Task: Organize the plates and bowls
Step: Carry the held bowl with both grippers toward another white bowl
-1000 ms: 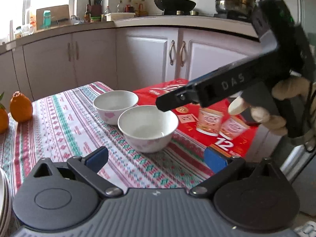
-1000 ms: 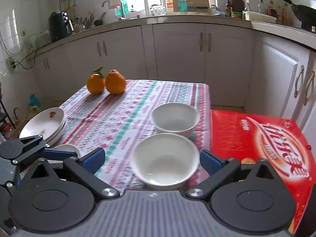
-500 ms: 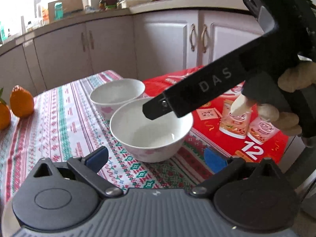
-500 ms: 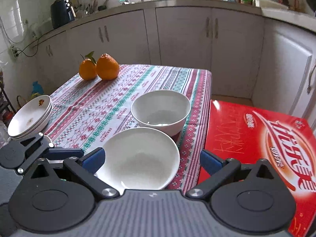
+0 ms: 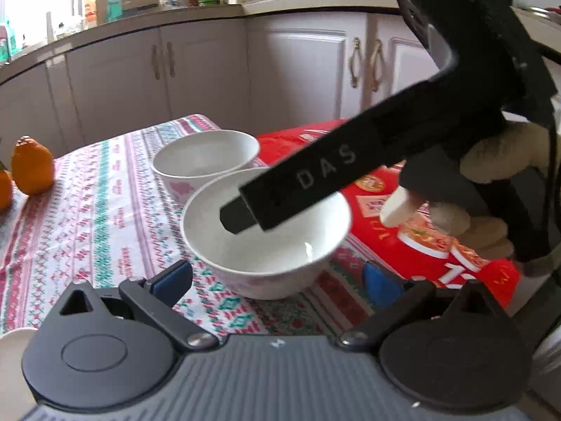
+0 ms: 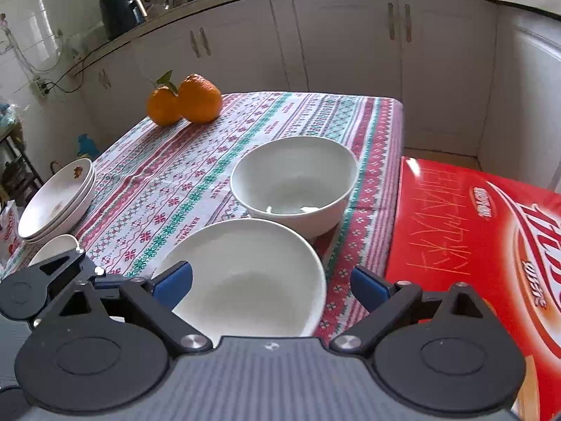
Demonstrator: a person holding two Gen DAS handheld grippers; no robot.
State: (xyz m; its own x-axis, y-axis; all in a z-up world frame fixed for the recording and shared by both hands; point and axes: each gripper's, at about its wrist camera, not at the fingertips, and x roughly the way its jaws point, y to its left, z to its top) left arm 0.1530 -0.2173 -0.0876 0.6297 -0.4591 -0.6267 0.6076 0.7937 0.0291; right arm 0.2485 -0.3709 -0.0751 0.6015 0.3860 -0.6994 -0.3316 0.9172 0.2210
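Right hand-held gripper [image 6: 271, 282] lowered, near bowl [image 6: 245, 277] upright

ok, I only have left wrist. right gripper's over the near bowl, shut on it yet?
Observer: No. The right wrist view shows the right gripper open, gripping nothing; the near bowl shows between its pads.
Operator: Any plates around? I see none.
Observer: Yes. In that view a stack of plates sits at the table's left edge, apart from both bowls.
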